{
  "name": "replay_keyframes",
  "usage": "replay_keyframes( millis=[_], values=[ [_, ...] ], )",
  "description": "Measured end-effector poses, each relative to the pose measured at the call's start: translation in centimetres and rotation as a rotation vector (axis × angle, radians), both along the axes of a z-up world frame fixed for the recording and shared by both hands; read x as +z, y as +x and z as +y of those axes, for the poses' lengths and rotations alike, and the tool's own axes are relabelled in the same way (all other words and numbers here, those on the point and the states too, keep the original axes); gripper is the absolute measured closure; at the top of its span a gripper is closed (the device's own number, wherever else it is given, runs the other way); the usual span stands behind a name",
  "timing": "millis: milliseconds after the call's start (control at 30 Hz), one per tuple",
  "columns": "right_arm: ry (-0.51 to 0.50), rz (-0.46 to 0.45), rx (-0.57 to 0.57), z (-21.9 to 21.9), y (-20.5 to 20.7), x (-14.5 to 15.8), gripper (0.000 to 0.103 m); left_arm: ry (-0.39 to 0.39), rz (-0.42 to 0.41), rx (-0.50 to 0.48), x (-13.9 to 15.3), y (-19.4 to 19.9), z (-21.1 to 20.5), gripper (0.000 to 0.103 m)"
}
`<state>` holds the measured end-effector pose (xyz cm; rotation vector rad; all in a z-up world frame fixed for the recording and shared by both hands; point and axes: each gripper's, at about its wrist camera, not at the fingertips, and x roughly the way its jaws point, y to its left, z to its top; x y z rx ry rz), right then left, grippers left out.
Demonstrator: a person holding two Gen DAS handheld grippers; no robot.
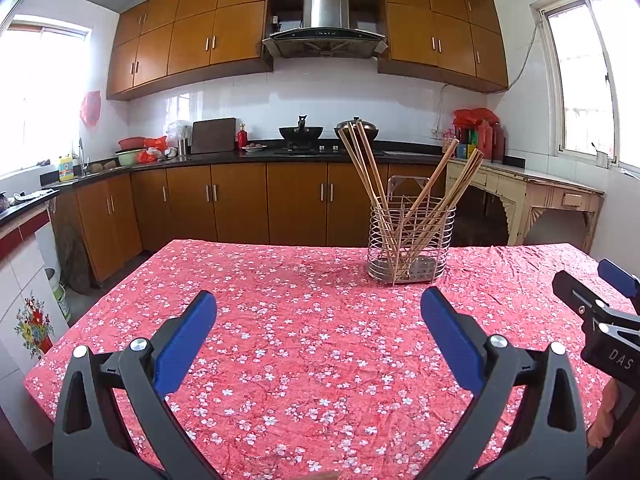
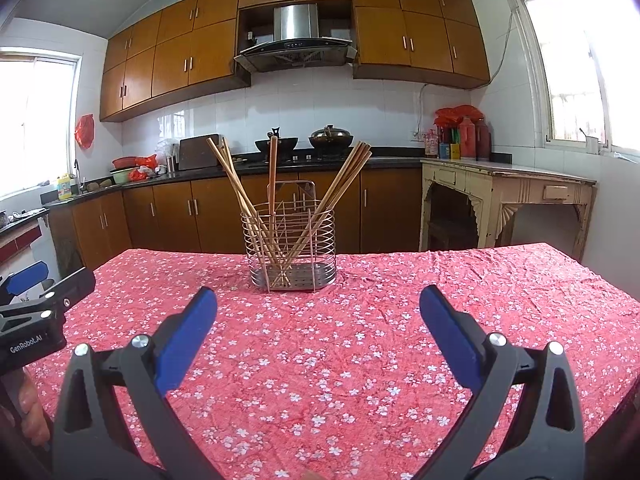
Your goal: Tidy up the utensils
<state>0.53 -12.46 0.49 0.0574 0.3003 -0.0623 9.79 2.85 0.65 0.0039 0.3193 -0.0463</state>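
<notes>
blue-padded, the left gripper (image 1: pixel 318 306) hangs spread wide over the desk (image 1: pixel 280 360), gripping nothing; the right gripper (image 2: pixel 318 304) is equally wide and bare. red cloth with small white blossoms, creased, covers the desk. one wire holder (image 2: pixel 289 246) stands upright on the cloth toward the far edge, well ahead of both grippers. wooden chopsticks (image 2: pixel 236 184) lean inside the holder, fanned left and right; the count is hard to tell, roughly nine. behind the holder run brown cabinets (image 2: pixel 200 216), a dark counter with two woks (image 2: pixel 277 144), and a steel range hood (image 2: pixel 294 40).
</notes>
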Motion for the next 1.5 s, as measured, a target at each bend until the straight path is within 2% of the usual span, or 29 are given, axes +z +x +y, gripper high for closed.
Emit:
replay_keyframes(
  millis=[1500],
  values=[
    [0.007,0.001,0.004,0.07,-0.09,-0.09,0.004,-0.002,0.002,-0.008,0.07,-0.06,-0.17,0.002]
  ],
)
